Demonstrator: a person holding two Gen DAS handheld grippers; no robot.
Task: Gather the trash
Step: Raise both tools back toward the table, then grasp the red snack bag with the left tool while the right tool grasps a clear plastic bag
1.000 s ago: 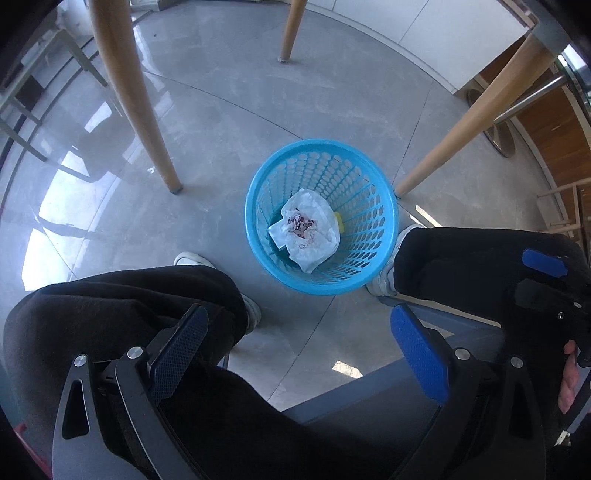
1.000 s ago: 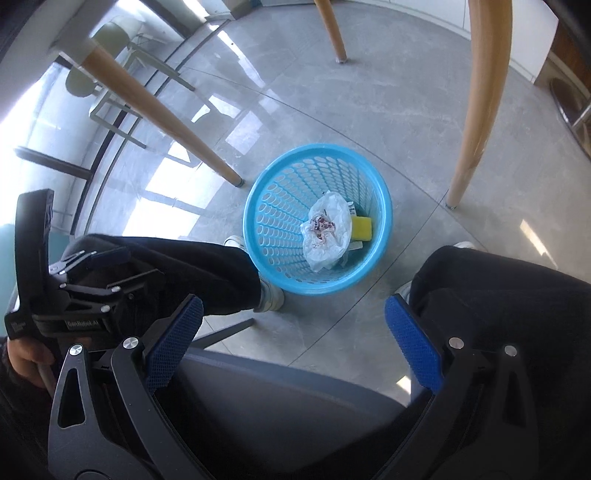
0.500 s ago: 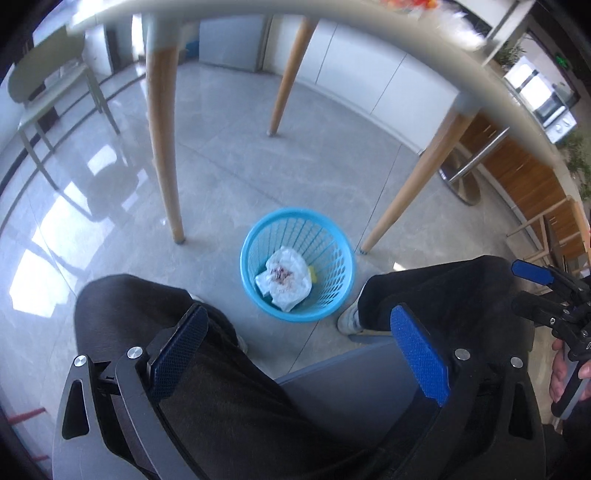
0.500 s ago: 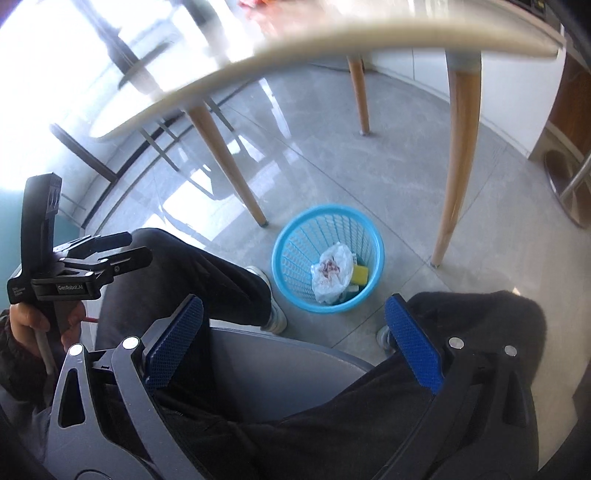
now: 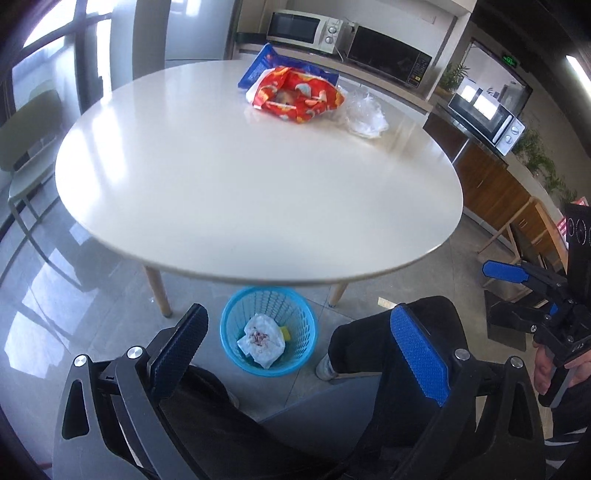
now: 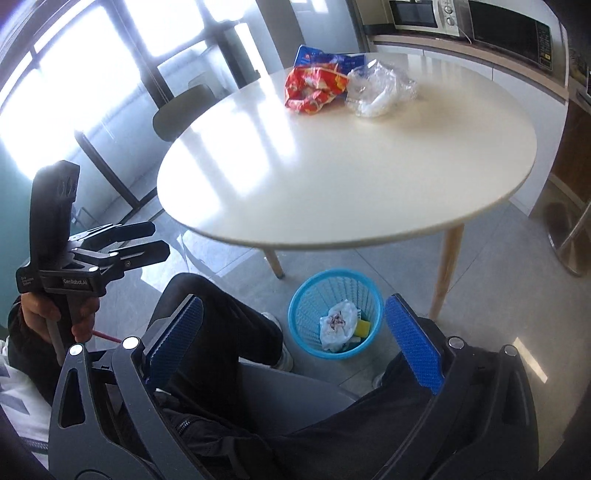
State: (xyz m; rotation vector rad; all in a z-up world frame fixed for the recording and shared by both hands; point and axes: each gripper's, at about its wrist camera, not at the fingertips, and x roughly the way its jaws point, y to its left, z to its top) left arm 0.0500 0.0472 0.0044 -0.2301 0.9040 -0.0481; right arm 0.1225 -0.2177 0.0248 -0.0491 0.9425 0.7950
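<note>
A blue mesh trash basket stands on the floor under the table's near edge, holding a crumpled white bag and a yellow item. It also shows in the right wrist view. On the white round table at the far side lie a red snack bag, a blue bag and a clear plastic bag. My left gripper is open and empty above my lap. My right gripper is open and empty too.
My legs in black trousers and a grey chair seat fill the near foreground. Wooden table legs stand beside the basket. A chair stands left of the table. Counters with microwaves line the back.
Both grippers have risen from low over the basket to above table height. The tabletop and its trash have come into view. Both stay open and empty.
</note>
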